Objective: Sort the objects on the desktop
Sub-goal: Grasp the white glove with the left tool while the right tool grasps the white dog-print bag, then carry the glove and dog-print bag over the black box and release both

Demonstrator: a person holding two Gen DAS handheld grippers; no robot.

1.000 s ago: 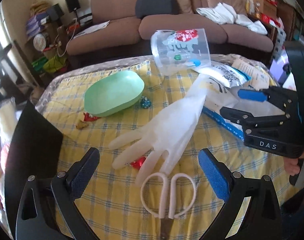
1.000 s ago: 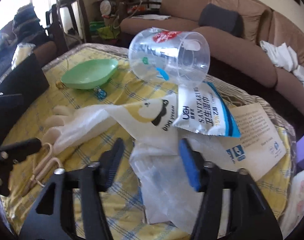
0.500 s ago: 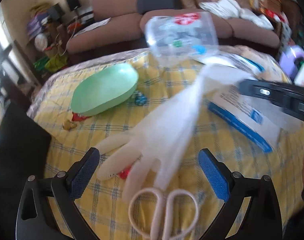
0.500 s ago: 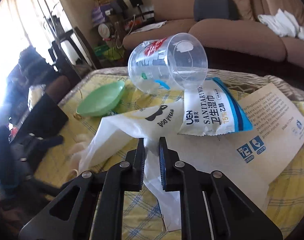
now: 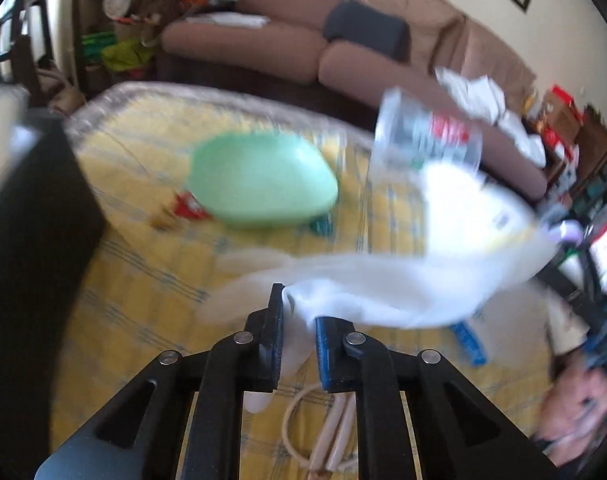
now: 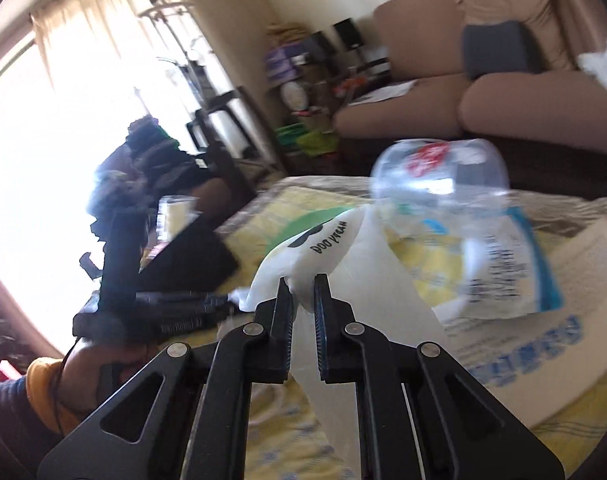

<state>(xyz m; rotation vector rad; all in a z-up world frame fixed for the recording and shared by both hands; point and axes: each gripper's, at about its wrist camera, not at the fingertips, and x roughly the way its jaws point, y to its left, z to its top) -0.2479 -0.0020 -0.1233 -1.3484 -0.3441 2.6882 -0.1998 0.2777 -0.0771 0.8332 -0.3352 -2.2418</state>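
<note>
The right gripper [image 6: 302,292] is clamped on the white bag [image 6: 327,252], which rises off the table [image 6: 503,420]. Behind the bag lies a clear cup [image 6: 439,176] on its side; the wipes packet [image 6: 503,272] lies right of the bag.

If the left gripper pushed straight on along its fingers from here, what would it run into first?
The left gripper is already shut on the white glove. Beyond that, probably the yellow checked tablecloth just short of the green dish, though blur leaves depth uncertain.

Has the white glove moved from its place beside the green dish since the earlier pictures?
Yes. The white glove, clamped in the just-closed left gripper, now stretches sideways to the right of the green dish, no longer flat on the cloth.
</note>
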